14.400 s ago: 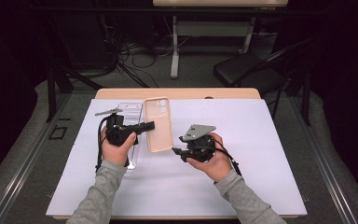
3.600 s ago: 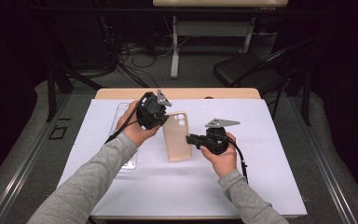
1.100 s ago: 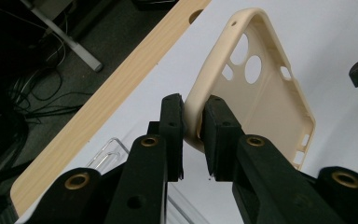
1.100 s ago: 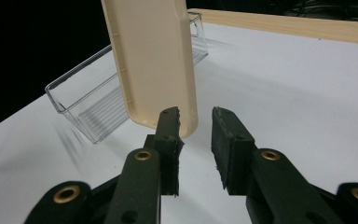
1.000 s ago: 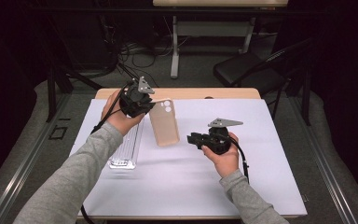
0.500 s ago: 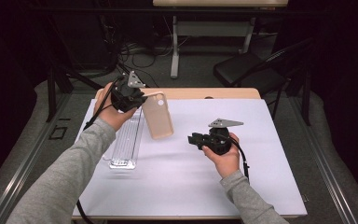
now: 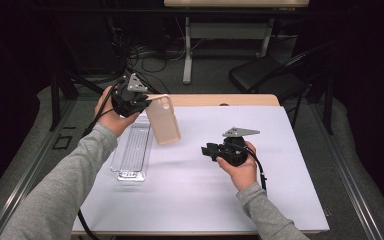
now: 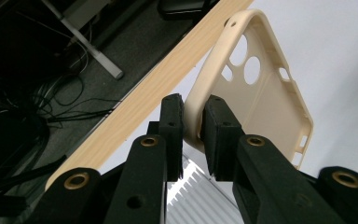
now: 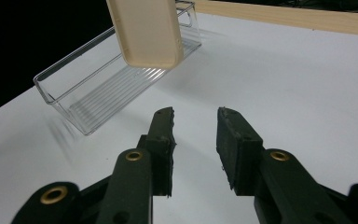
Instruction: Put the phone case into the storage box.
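A beige phone case [image 7: 163, 121] hangs in the air over the far left of the white mat, its lower end tilted toward the middle. My left gripper [image 7: 147, 102] is shut on the case's rim near the camera holes; in the left gripper view the pads [image 8: 216, 126] pinch the rim of the case [image 8: 261, 93] from both sides. Below the case lies a clear plastic tray [image 7: 132, 152], empty. My right gripper [image 7: 207, 150] rests low at mid-table, pointing left; its jaws [image 9: 196, 126] have just been opening and nothing is between them. The case [image 9: 144, 32] and tray [image 9: 65, 70] stand ahead of it.
A white mat [image 7: 190, 200] covers the table, with a strip of bare wood [image 7: 220, 100] along the far edge. Beyond the table are a dark chair [image 7: 265, 75], desk legs and floor cables. The left gripper's cable trails down the left side.
My left gripper has carried the phone case leftward and toward the far edge, so it now hangs over the tray's far end. The right hand has stayed in place.
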{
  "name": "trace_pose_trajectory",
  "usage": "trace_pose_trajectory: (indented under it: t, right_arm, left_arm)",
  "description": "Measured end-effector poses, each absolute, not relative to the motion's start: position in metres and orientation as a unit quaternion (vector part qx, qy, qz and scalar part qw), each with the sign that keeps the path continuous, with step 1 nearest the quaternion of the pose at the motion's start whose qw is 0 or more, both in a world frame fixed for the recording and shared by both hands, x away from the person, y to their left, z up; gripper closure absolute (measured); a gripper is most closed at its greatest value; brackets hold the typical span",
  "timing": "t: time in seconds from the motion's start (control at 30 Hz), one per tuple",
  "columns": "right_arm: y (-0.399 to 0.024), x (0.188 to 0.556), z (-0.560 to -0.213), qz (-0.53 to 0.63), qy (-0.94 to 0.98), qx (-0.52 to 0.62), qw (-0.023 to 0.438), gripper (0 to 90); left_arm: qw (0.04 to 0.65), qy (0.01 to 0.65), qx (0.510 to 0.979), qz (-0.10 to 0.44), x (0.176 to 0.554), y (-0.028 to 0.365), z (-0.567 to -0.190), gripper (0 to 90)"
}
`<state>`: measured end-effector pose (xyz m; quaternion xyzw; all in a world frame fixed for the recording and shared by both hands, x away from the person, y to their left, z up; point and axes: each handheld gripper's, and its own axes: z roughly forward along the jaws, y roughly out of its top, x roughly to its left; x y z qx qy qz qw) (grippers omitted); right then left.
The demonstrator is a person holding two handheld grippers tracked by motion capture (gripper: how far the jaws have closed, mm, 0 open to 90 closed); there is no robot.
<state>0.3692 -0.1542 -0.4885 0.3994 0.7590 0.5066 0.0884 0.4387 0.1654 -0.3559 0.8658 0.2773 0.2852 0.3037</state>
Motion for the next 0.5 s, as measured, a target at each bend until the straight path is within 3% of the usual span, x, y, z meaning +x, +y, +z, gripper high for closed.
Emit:
trace_pose_trajectory:
  t: [0.5]
  right_arm:
    - [-0.156,0.365,-0.487,0.487,0.775,0.386,0.114,60.2]
  left_arm:
    - [0.298,0.265,0.861,0.315,0.444,0.192,-0.349,78.9]
